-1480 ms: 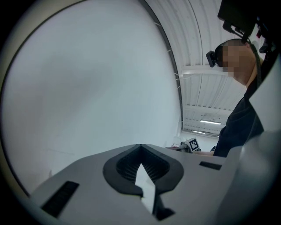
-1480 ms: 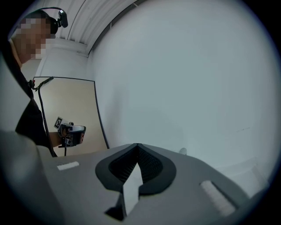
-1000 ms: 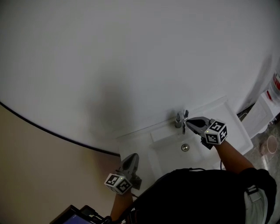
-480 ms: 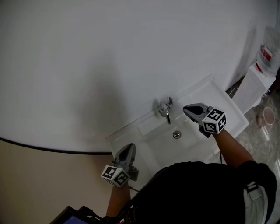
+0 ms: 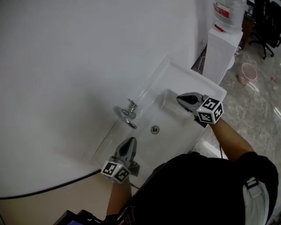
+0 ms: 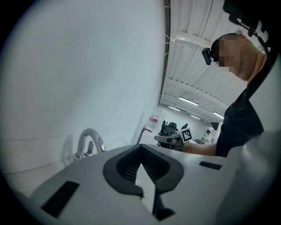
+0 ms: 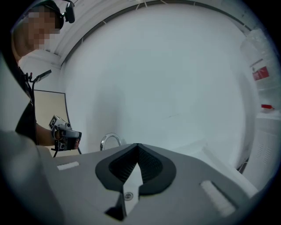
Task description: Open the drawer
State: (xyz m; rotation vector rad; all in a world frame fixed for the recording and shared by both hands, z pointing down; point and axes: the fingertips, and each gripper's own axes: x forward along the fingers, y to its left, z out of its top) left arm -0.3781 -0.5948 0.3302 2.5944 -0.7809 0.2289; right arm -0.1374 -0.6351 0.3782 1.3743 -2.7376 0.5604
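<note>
Head view: a white sink point(image 5: 186, 75) is fixed to a white wall point(image 5: 66, 66). A chrome faucet point(image 5: 128, 115) stands on its far rim and a drain point(image 5: 154, 129) lies in the bowl.

1. Left tongs point(image 5: 130, 141): located at the near left end of the sink, tips pointing toward the wall. In the left gripper view the jaws are closed, pad tips meeting, with nothing gripped. The faucet shows beyond them to the left.
2. Right tongs point(image 5: 181, 99): located above the right part of the bowl, tips pointing left. In the right gripper view the jaws are fully closed and grip nothing. The faucet shows just beyond the tips.
3. Both tongs are clear of the sink and faucet and well apart from each other.
4. Drawer: no view shows it. The person's torso point(image 5: 206, 193) covers the area in front of the sink.

Right of the sink stands a white dispenser point(image 5: 219, 48) carrying a bottle point(image 5: 226, 9). A pink bowl point(image 5: 248, 72) rests on the floor point(image 5: 259, 114) beside the dispenser. A black cable point(image 5: 52, 186) runs along the wall at near left.
</note>
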